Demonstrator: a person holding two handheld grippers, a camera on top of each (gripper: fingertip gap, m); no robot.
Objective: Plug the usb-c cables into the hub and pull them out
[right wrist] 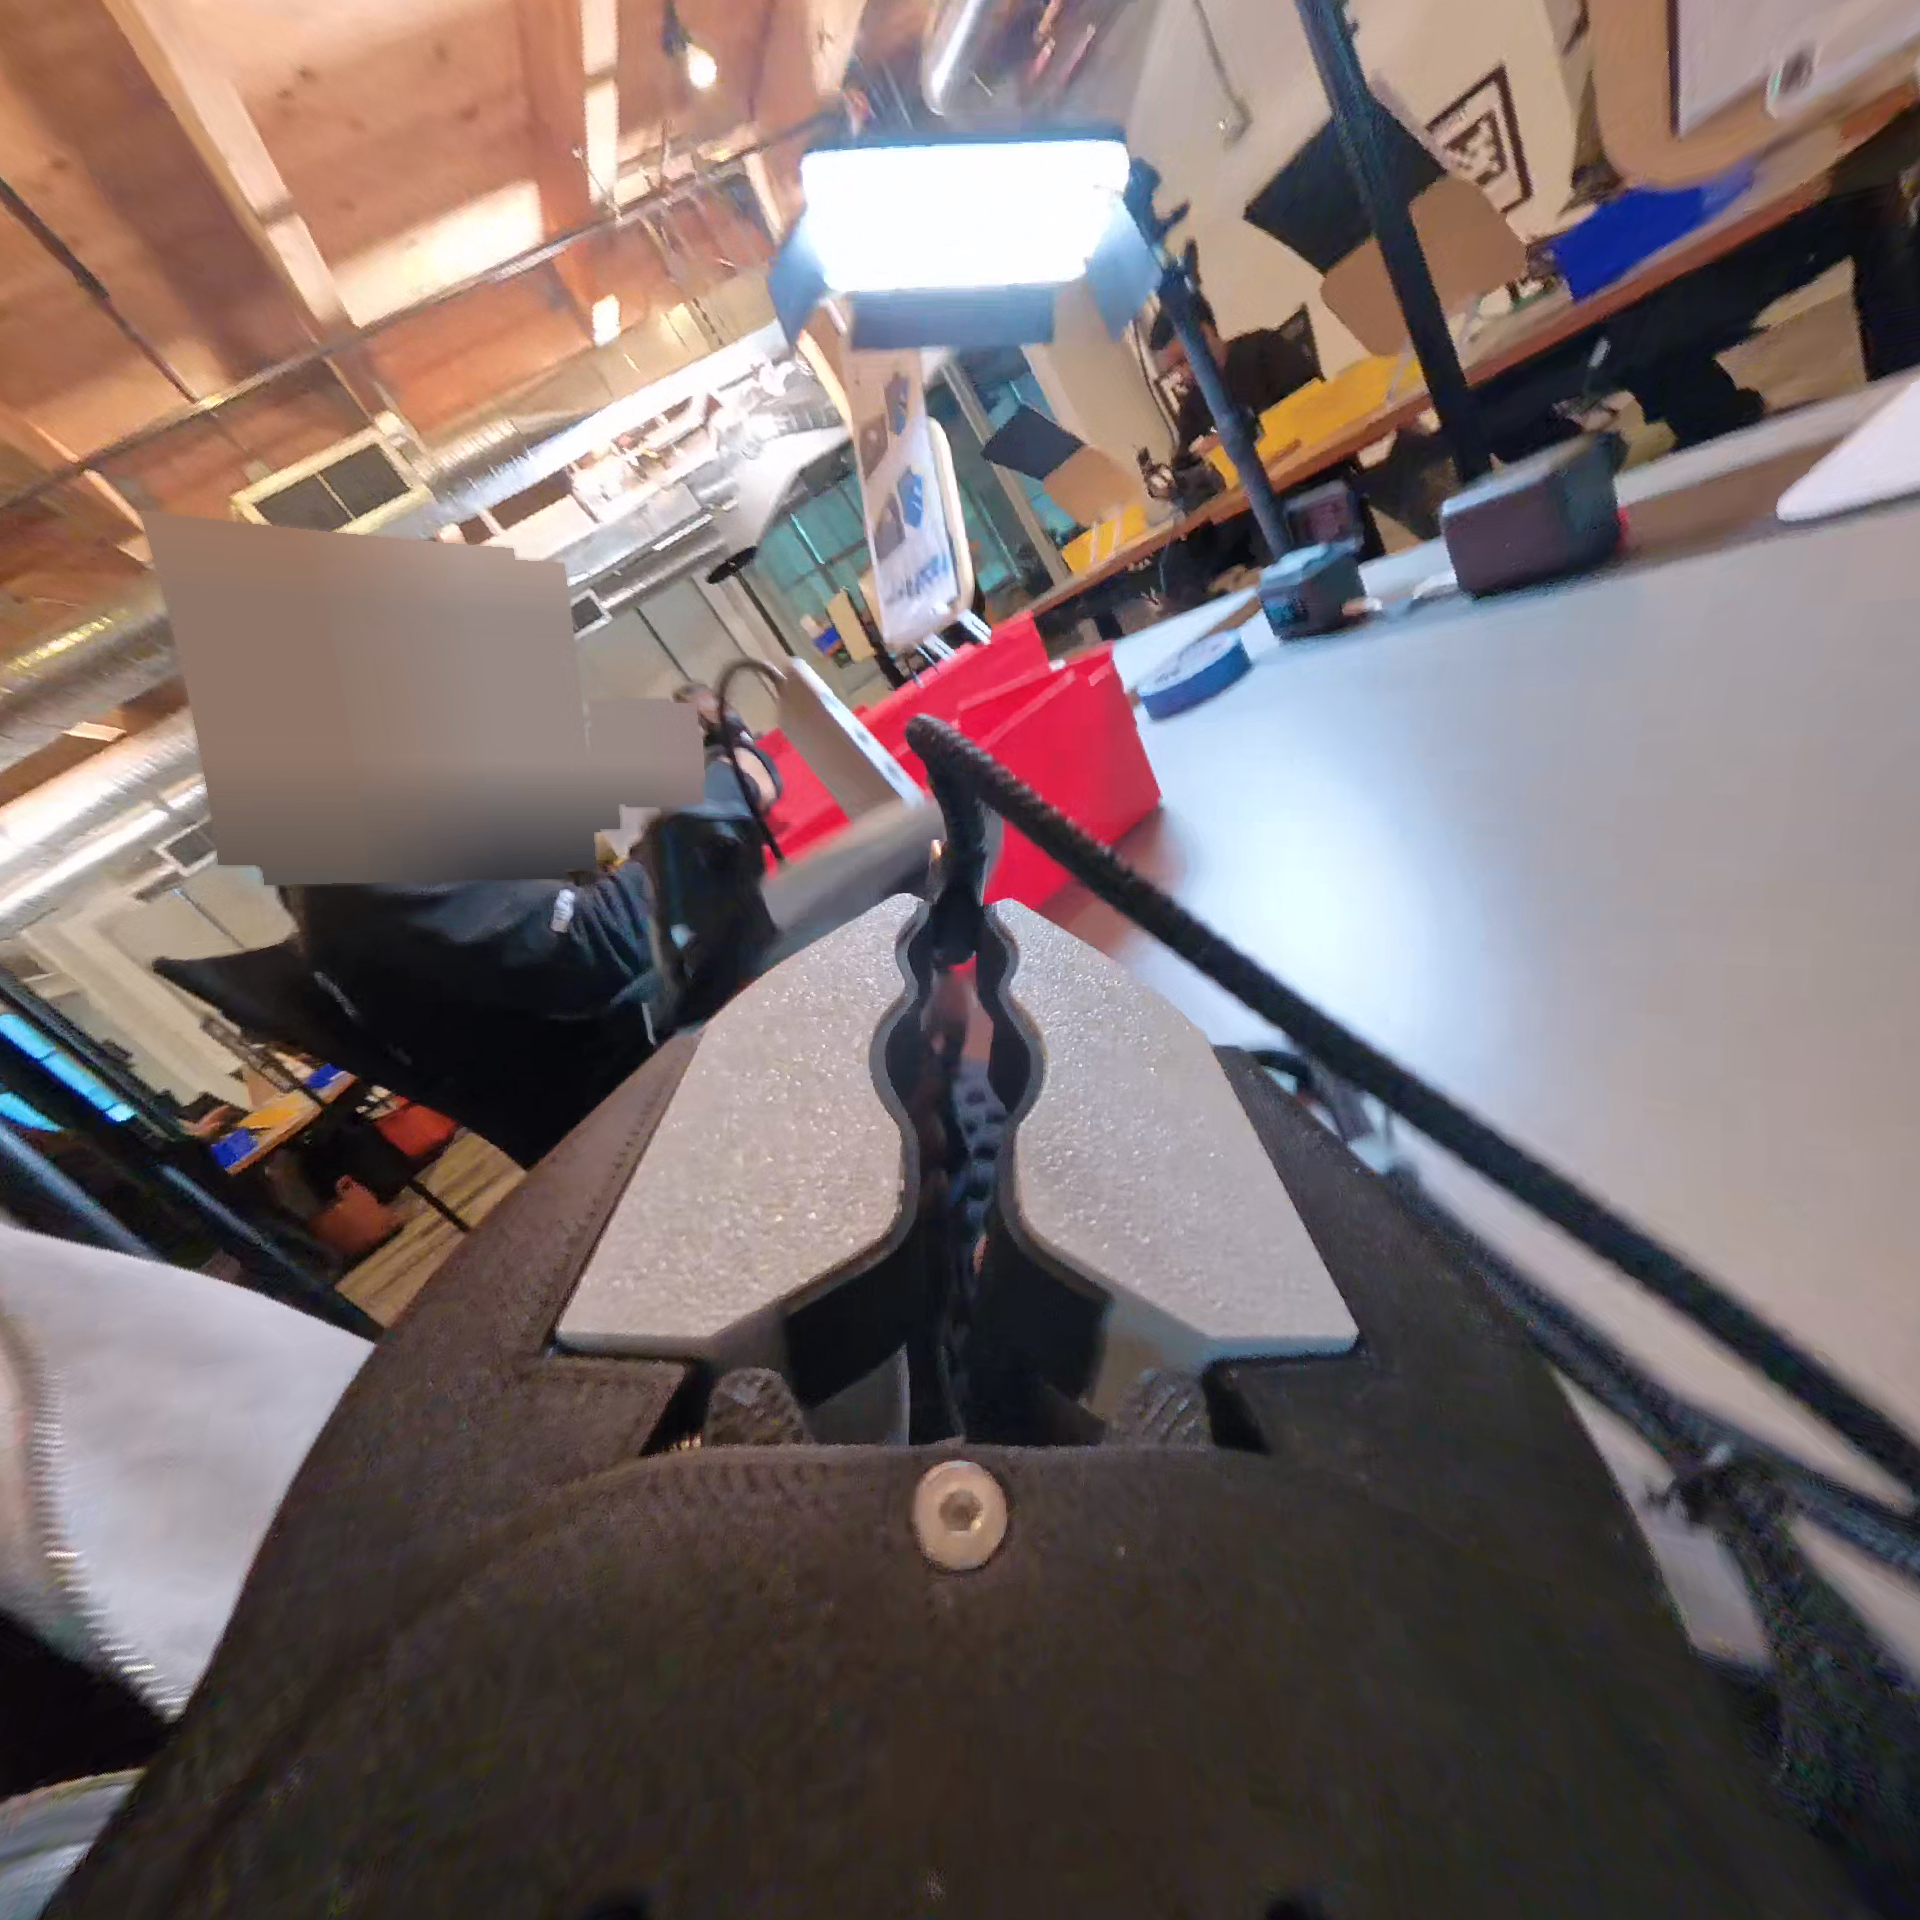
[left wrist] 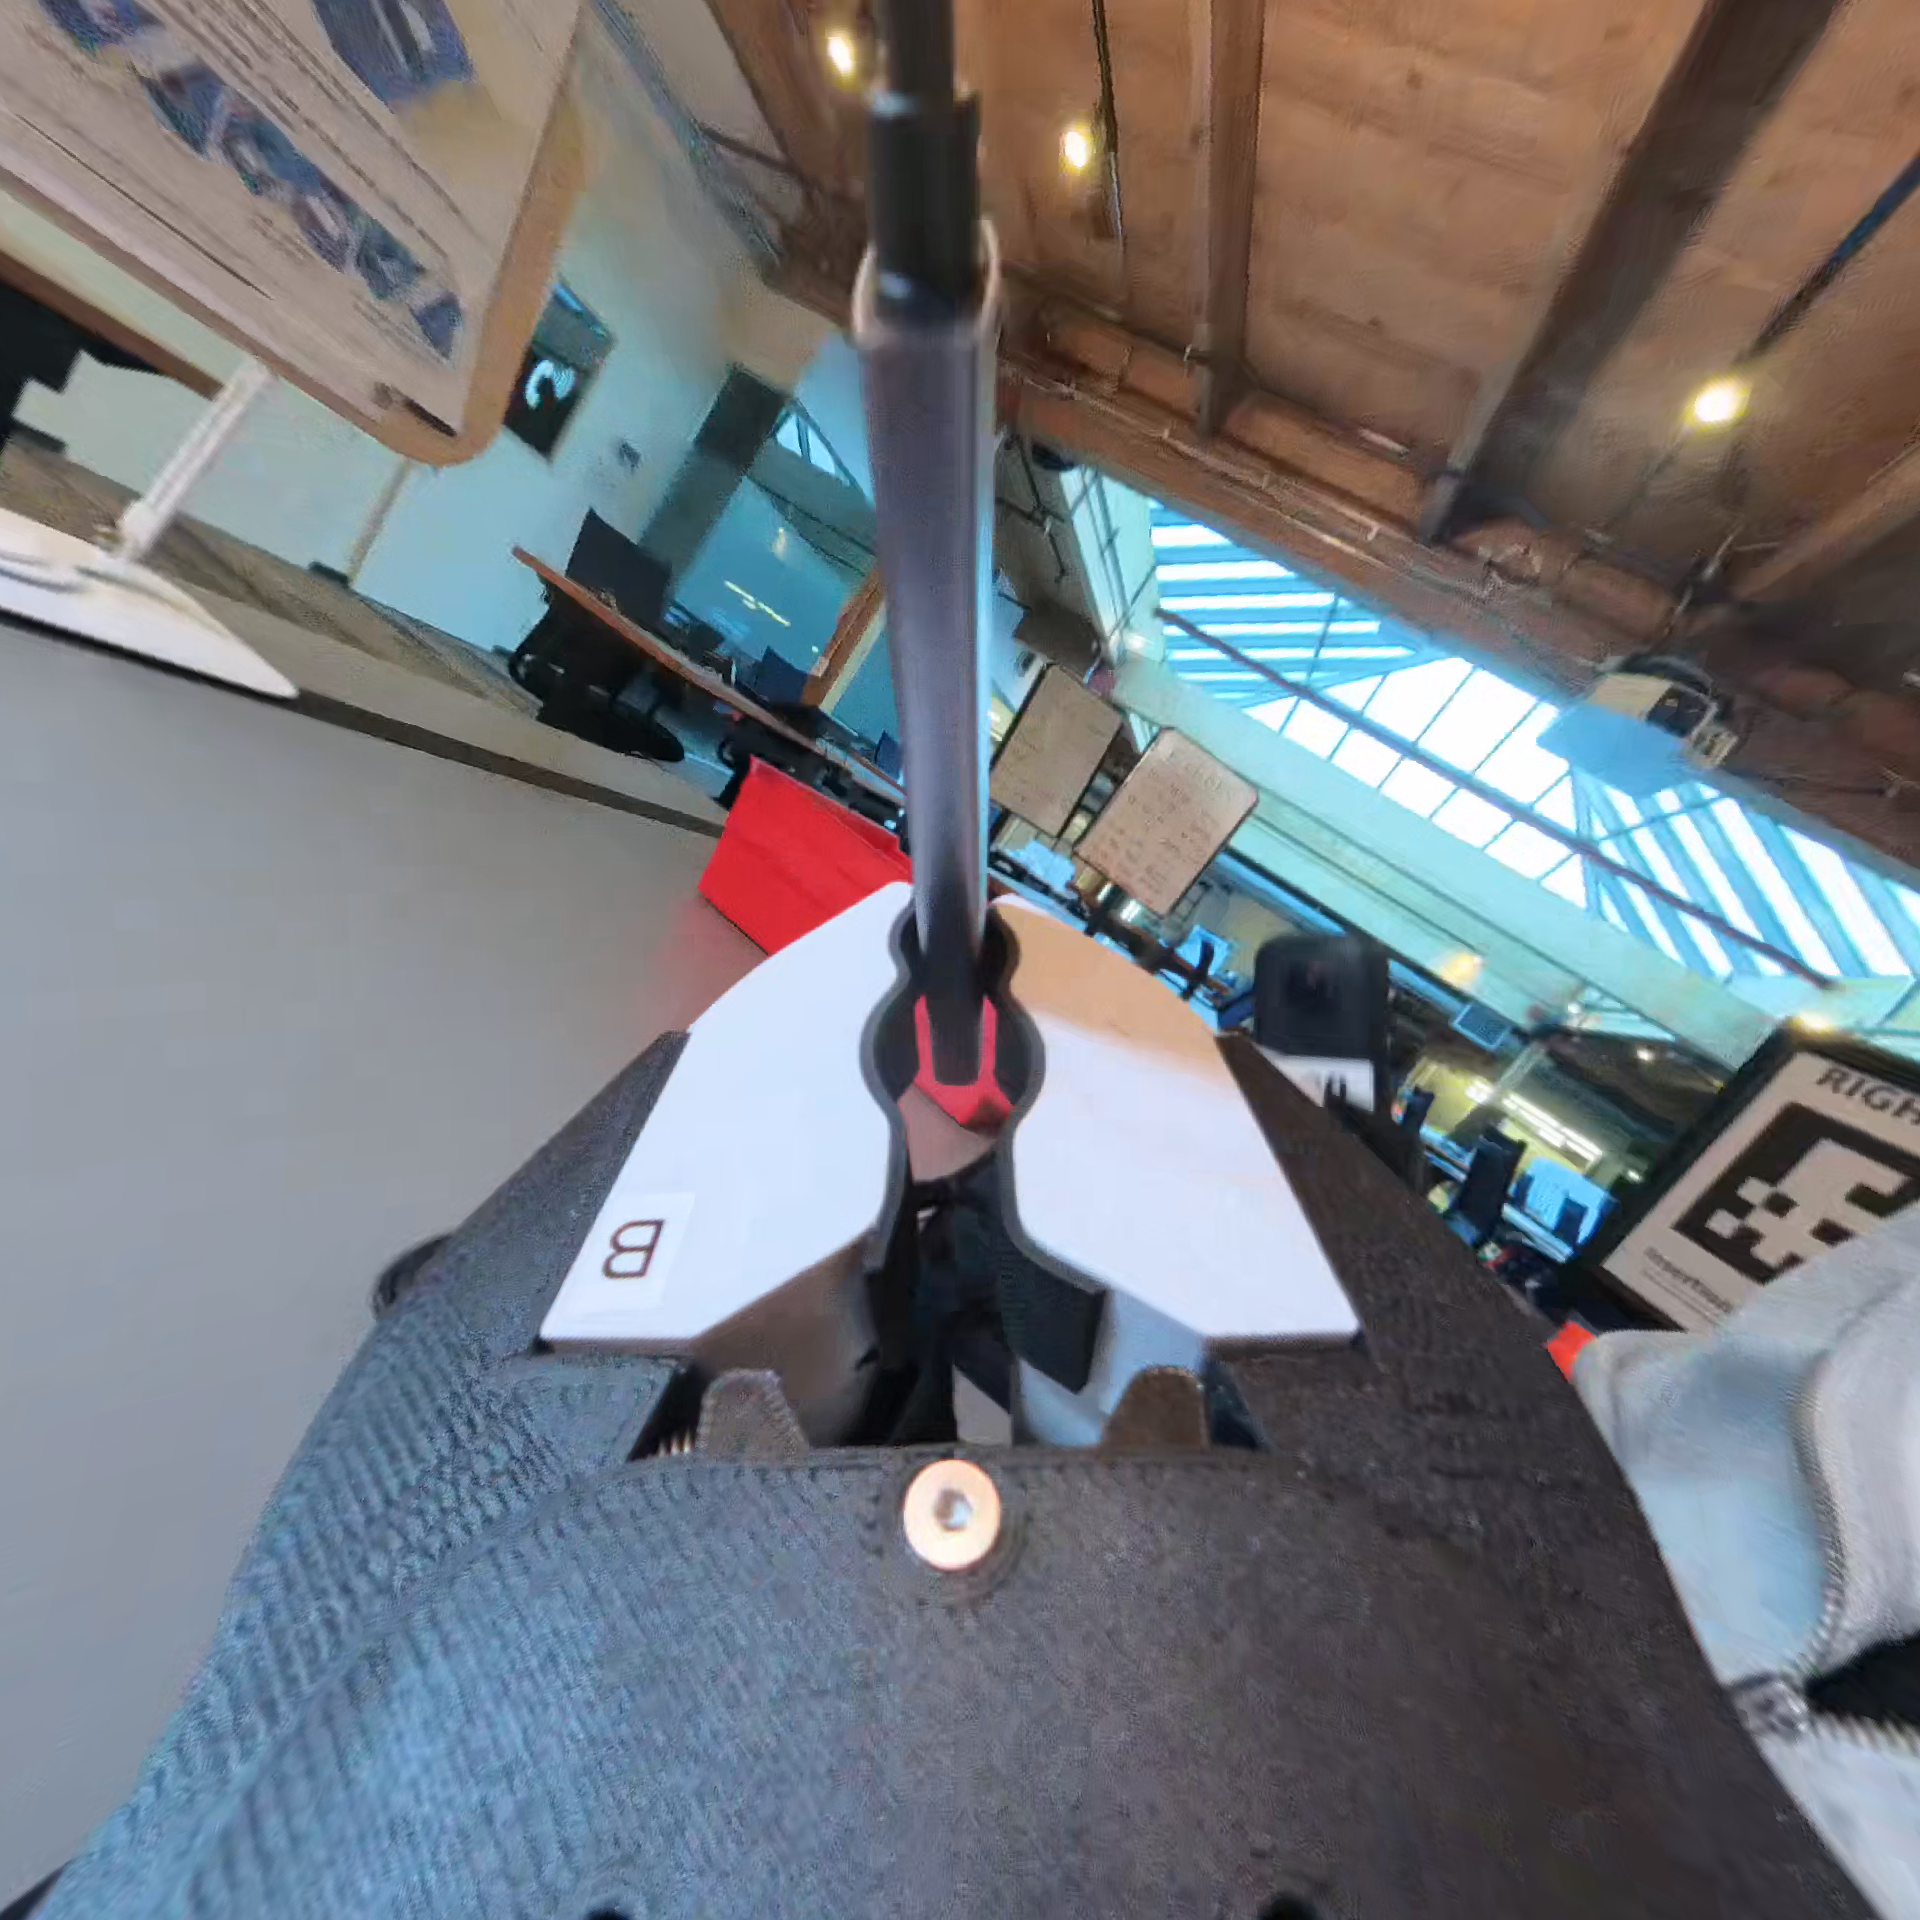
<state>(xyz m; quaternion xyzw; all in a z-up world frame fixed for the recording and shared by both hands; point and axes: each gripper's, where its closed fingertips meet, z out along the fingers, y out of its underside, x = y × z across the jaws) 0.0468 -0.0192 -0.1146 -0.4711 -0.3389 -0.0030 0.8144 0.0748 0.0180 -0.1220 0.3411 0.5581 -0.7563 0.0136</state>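
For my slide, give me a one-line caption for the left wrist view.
Left gripper, jaws shut on a slim dark hub pointing upward, above a grey table with a red bin behind.

Bin (right wrist: 1049, 758) on table (right wrist: 1558, 831) — tape (right wrist: 1195, 670) behind.

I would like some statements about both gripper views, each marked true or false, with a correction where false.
1. The left gripper is shut on a slim dark hub. True.
2. The hub lies flat on the table. False: it is held up off the table, pointing away from the camera.
3. The right gripper is shut on a black braided cable. True.
4. The right gripper's fingers are wide open. False: they are closed on the cable.
5. Red bins stand on the table beyond the right gripper. True.
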